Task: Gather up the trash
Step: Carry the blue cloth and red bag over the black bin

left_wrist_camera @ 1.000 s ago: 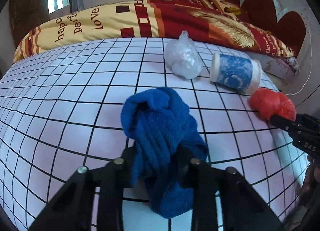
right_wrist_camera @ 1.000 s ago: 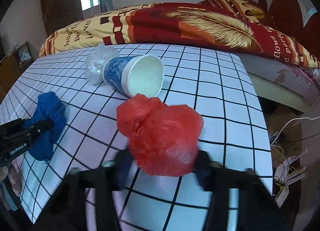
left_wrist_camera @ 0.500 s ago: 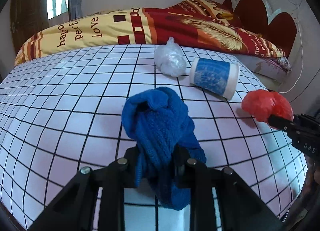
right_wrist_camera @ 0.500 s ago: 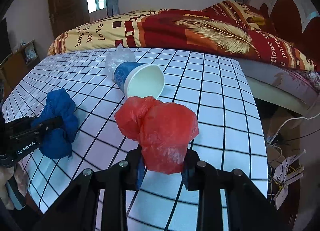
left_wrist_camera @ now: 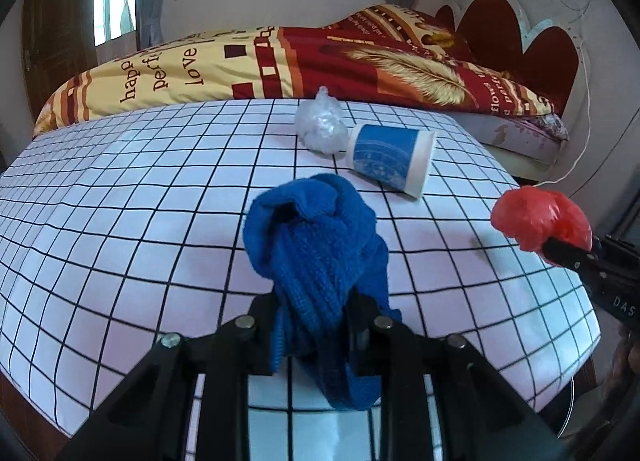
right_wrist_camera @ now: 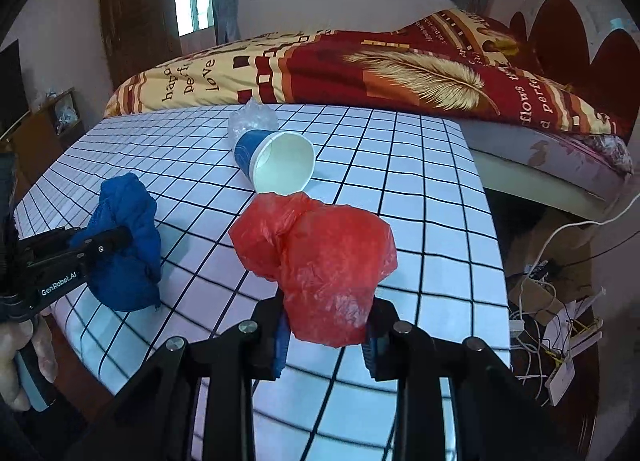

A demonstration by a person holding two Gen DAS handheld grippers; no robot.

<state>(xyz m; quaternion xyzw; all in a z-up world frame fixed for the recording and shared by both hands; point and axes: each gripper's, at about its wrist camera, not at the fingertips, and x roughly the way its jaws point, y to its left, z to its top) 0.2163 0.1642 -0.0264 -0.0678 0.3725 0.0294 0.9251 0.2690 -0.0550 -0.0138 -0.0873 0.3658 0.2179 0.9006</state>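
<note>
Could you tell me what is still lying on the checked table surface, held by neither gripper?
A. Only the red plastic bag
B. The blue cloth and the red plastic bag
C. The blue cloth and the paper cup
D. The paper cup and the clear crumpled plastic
D: the paper cup lies on its side beside the clear crumpled plastic, while the left gripper clamps the blue cloth and the right gripper clamps the red plastic bag.

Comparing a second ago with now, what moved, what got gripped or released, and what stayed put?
The right claw closed onto the red plastic bag and both claws drew back from the cup, the left claw still holding the blue cloth. The paper cup and clear plastic wad stayed put on the checked table.
</note>
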